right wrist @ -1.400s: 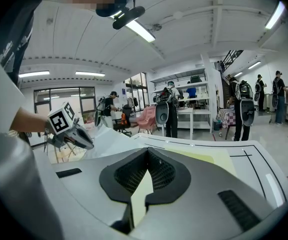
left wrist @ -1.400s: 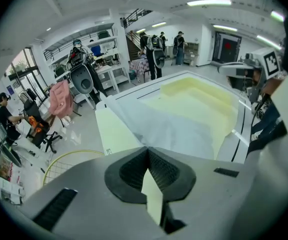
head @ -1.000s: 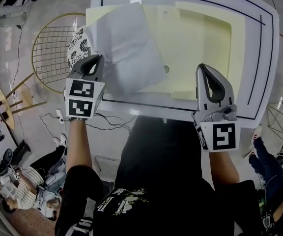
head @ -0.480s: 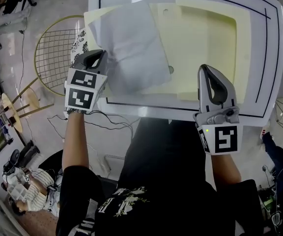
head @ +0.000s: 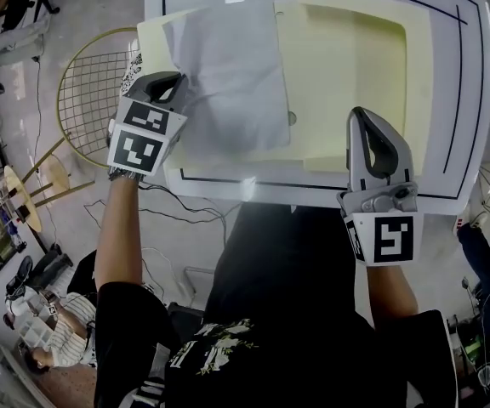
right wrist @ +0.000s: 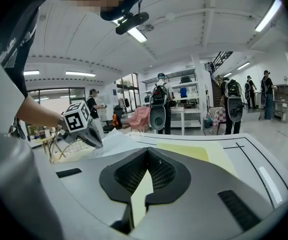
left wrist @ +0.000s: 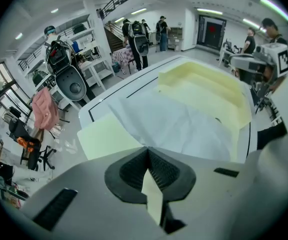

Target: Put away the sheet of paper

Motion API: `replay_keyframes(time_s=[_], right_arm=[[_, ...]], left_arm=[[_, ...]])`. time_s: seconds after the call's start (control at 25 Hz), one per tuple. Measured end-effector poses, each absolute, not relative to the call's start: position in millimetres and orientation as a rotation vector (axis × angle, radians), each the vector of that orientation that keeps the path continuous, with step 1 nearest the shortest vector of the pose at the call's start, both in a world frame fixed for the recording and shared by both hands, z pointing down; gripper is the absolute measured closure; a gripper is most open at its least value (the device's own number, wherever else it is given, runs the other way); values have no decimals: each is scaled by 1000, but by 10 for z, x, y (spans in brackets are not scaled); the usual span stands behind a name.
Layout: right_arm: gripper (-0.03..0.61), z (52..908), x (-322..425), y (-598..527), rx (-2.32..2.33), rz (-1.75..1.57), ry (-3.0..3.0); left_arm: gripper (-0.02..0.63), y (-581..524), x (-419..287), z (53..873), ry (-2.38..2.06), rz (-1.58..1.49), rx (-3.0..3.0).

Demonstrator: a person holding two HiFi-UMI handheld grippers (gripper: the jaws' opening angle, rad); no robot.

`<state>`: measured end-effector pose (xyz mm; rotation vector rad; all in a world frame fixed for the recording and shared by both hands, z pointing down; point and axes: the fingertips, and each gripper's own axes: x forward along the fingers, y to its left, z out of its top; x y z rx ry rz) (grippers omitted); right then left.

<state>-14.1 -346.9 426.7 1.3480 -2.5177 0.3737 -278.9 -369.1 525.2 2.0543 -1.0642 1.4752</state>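
A white sheet of paper [head: 228,75] lies slanted over the left half of an open pale yellow folder [head: 347,66] on the white table [head: 462,100]. My left gripper [head: 177,82] is shut on the sheet's near left edge. In the left gripper view the paper [left wrist: 179,124] fans out from the closed jaw tips of that gripper [left wrist: 147,148], with a yellow flap [left wrist: 106,136] beneath it. My right gripper [head: 366,119] is over the folder's near right edge. In the right gripper view the jaws of this gripper [right wrist: 147,151] meet with nothing seen between them.
A gold wire basket [head: 88,83] and a small wooden stool [head: 49,172] stand on the floor left of the table, with cables [head: 185,211] under its front edge. People sit at the lower left [head: 45,330]. Others with backpacks stand beyond the table [left wrist: 139,39].
My left gripper has carried the sheet a little further from me over the folder, and the sheet now lies flatter. The right gripper has stayed where it was.
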Motion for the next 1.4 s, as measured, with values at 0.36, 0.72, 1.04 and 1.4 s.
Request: replay_keyframes(time_s=[0.36, 0.72, 1.04, 1.4], right_arm=[[586, 4280, -48, -3454, 1361, 371, -2510], [586, 4282, 89, -3437, 1371, 376, -2500], [586, 4284, 220, -3379, 1376, 381, -2496], [586, 4244, 287, -3454, 1372, 385, -2497]], left_arm=[[614, -3712, -2630, 5344, -1020, 1335, 2002], [614, -3768, -2480, 5445, -1035, 1235, 1949], [614, -3771, -2271, 5529, -1011, 1064, 1882], [614, -3869, -1999, 5494, -962, 899, 1849]])
